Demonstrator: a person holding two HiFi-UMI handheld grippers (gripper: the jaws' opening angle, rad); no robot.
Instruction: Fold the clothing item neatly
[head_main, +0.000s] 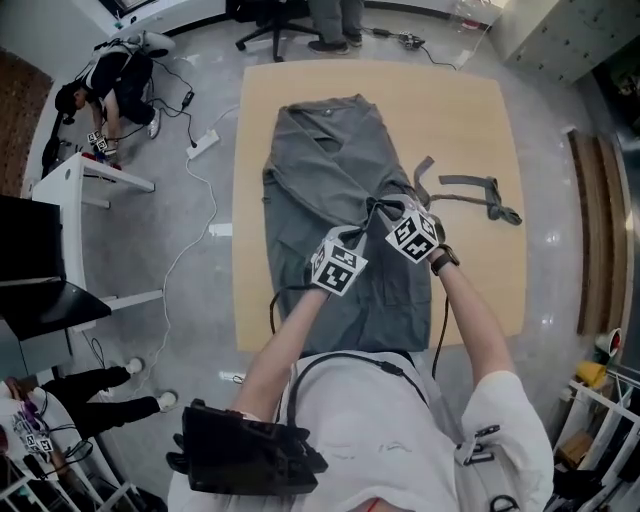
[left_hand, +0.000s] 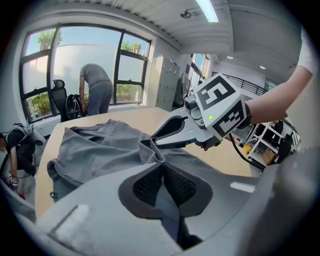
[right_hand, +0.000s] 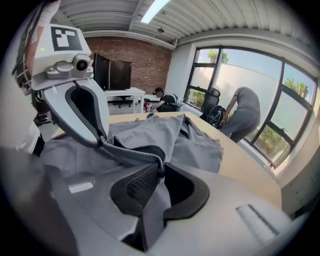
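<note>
2 sets of jaws, on the left gripper (left_hand: 162, 172) and the right gripper (right_hand: 161, 175), each clench a raised pleat of the grey garment (head_main: 330, 170), which lies lengthwise on the table (head_main: 480, 130), rumpled at mid-length; folding appears barely begun, with no neat fold completed.

Matt grey cloth garment (head_main: 335, 185), smooth pale wood table (head_main: 470, 120), glossy grey floor (head_main: 150, 235), rough black pads (left_hand: 147, 186)

White T-shirt (head_main: 395, 425), black wristwatch (head_main: 444, 259), black cable (head_main: 340, 357)
</note>
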